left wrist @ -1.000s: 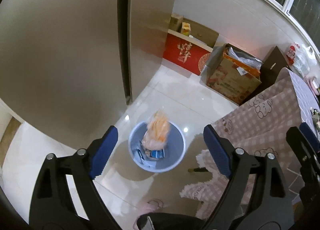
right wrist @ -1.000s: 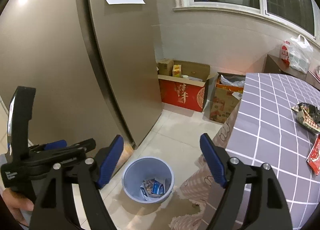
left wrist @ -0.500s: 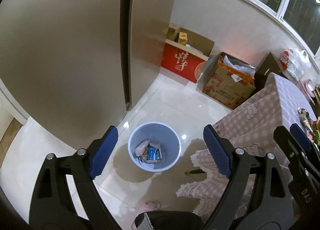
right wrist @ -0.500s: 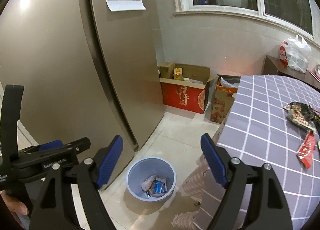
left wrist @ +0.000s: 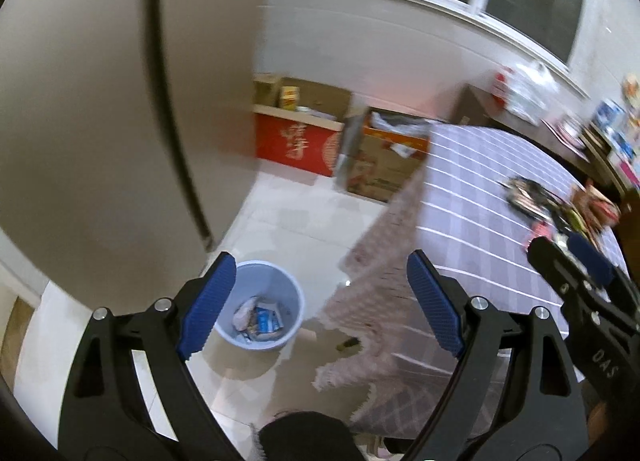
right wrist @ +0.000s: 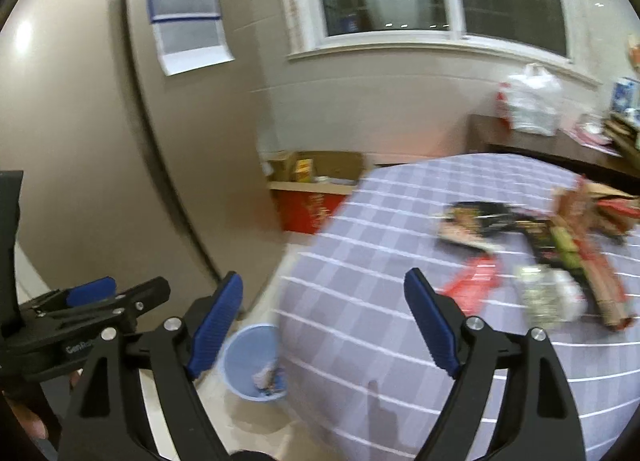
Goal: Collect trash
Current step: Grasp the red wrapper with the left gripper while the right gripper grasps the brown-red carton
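The wrappers (right wrist: 532, 249) lie heaped on the table (right wrist: 360, 281), ahead and to the right of the right gripper (right wrist: 324, 325) and nearer it than the left gripper (left wrist: 318, 303); the heap runs roughly across the view. The bin (left wrist: 262, 303) stands on the floor beside the table. Right jaws are opening with nothing between them; left jaws stand spread and empty.
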Demonstrator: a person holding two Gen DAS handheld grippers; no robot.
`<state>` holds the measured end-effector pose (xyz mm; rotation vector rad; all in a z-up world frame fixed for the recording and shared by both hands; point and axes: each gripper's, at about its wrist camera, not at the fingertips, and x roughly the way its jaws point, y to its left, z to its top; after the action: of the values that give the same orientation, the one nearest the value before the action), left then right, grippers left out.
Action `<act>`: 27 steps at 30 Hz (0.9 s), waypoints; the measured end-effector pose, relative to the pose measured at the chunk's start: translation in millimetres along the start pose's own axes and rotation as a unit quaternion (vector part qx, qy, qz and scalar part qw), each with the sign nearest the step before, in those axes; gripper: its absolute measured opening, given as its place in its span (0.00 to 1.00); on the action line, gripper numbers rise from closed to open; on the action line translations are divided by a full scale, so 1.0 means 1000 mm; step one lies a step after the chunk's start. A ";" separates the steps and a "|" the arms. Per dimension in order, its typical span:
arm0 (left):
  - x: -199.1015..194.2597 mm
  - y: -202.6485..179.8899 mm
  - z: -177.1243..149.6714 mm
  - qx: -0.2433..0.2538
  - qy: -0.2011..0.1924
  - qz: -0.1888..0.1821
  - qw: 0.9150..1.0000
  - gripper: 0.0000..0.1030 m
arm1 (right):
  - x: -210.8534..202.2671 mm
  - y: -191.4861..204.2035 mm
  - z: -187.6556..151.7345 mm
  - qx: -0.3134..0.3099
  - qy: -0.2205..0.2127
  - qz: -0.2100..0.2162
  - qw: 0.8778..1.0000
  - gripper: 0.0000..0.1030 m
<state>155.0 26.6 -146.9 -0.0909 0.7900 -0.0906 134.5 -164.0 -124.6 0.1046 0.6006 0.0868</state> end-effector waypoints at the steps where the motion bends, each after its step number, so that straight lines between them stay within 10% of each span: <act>1: 0.000 -0.012 -0.001 0.008 0.002 -0.007 1.000 0.83 | -0.005 -0.011 0.000 -0.001 -0.003 -0.015 1.000 0.79; 15: 0.027 -0.177 -0.019 0.134 0.044 -0.068 0.988 0.83 | -0.024 -0.156 -0.038 -0.073 0.084 -0.209 0.972 0.87; 24: 0.065 -0.211 -0.009 0.168 0.064 -0.065 0.982 0.83 | 0.013 -0.201 -0.021 -0.066 0.101 -0.195 0.973 0.85; 27: 0.078 -0.216 -0.005 0.160 0.066 -0.070 0.982 0.83 | 0.011 -0.215 -0.015 -0.027 0.089 -0.173 0.981 0.38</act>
<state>196.0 -197.2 -181.0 0.1659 0.8928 -0.3585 146.1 -375.2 -169.4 -0.0629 0.7859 -0.2267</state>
